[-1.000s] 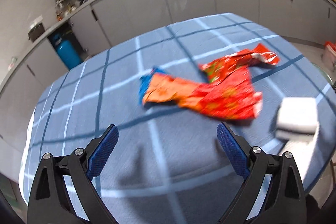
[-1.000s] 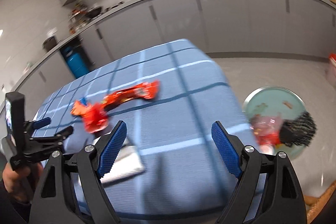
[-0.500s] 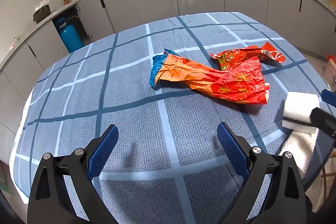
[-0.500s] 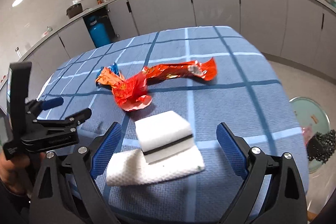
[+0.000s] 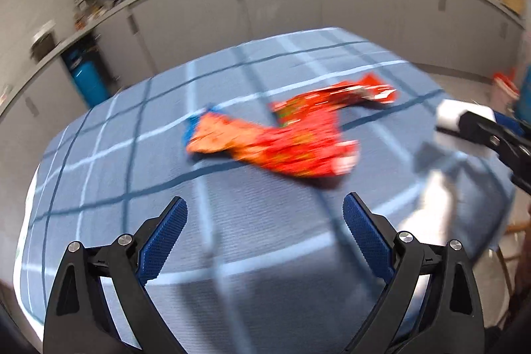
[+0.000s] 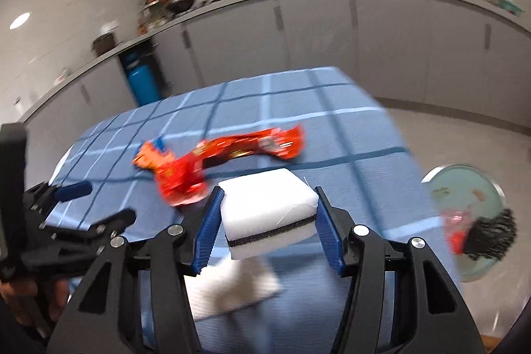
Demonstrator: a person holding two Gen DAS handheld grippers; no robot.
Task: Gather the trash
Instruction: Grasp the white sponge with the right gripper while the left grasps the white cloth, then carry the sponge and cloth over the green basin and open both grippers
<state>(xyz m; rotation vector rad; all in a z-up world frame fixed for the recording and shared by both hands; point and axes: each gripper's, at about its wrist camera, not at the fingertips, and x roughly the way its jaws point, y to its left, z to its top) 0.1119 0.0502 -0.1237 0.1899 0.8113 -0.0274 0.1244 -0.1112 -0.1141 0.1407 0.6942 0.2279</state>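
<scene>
Left wrist view: your left tongs stand wide apart with nothing between the blue pads, hanging over the bench in its blue checked cloth. The crumpled red-orange wrapper lies flat at about 12 o'clock from them, well apart, and a second red wrapper runs off from it toward 1 o'clock. At 3 o'clock your right tongs come in from the frame edge with the white sponge at their tip. The picture is blurred.

Right wrist view: your right tongs have just been closing, and both pads now press the sides of the white sponge, which has a dark layer near its underside. A white cloth lies on the bench just below it. The wrappers lie at 11 o'clock, near the sponge. Your left tongs show at 9 o'clock, jaws apart. On the floor at 3 o'clock sits a round bin holding some scraps.
</scene>
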